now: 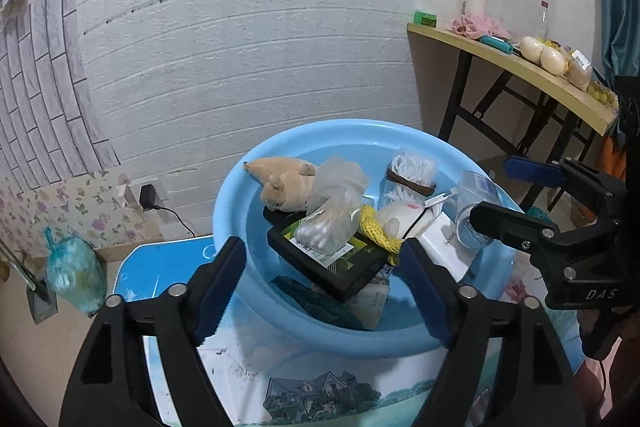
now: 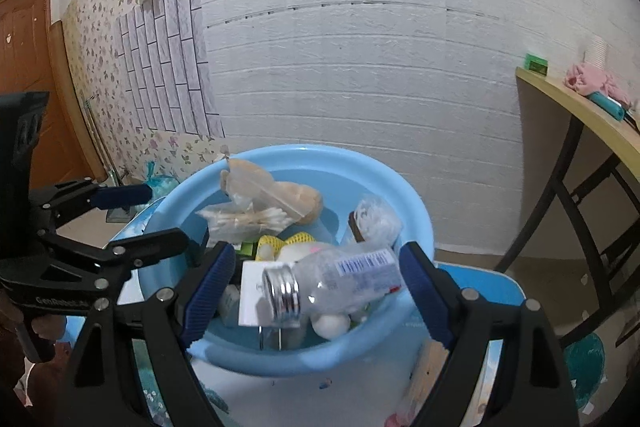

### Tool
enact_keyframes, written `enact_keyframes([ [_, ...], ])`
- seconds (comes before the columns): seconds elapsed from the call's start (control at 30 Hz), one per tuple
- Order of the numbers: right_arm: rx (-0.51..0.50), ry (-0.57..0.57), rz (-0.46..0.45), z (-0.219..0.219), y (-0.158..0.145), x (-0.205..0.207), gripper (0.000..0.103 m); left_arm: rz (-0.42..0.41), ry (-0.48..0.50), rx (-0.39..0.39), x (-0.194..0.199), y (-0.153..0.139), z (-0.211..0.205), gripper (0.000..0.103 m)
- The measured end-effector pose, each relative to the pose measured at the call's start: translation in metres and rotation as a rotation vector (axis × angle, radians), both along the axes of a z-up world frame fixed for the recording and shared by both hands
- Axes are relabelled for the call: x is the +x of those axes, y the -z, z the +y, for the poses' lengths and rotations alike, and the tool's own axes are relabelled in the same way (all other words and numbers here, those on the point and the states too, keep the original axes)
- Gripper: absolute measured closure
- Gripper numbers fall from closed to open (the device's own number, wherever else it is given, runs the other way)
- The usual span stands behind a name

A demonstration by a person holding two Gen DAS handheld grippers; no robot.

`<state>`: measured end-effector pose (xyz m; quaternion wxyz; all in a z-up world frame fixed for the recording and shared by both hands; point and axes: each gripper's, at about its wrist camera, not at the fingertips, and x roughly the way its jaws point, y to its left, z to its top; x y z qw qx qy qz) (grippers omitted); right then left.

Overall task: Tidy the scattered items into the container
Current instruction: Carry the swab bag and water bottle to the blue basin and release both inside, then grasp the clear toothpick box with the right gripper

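A light blue plastic basin (image 1: 230,187) (image 2: 416,223) sits on a small table and holds several items: a tan plush toy (image 1: 280,181), a bag of cotton swabs (image 1: 328,223) (image 2: 248,217), a black box (image 1: 340,263), a yellow knit piece (image 1: 376,231) and a white box (image 1: 444,239). A clear plastic bottle (image 2: 336,277) with a silver cap lies on top, between my right gripper's (image 2: 316,287) open jaws and apart from both pads. The bottle also shows in the left wrist view (image 1: 476,203). My left gripper (image 1: 320,275) is open and empty at the basin's near rim.
The table has a printed landscape cover (image 1: 320,387) with a blue edge. A wooden stick-like item (image 2: 424,375) lies on it by the right finger. A folding table (image 1: 520,75) with food and cloths stands at right. A tied bag (image 1: 74,271) sits on the floor at left.
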<state>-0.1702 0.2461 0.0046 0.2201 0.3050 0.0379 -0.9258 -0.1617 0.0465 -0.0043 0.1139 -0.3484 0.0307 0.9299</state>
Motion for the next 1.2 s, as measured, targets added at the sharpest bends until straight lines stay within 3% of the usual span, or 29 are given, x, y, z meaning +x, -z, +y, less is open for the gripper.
enact_keyframes([
  [0.23,-0.006,0.019,-0.012,0.007,0.001,0.011,0.018,0.021,-0.010,-0.010,0.012,-0.006,0.001,0.014],
  [0.5,-0.016,0.078,-0.035,0.029,0.007,0.025,0.018,0.015,-0.028,-0.008,0.023,-0.003,0.001,0.012],
  [1.0,0.026,0.247,-0.117,0.080,0.042,0.026,0.015,0.009,0.015,-0.018,0.027,0.007,0.020,0.011],
  [1.2,0.033,0.283,-0.190,0.089,0.062,0.017,0.016,0.020,0.027,-0.025,0.028,0.009,0.027,0.011],
])
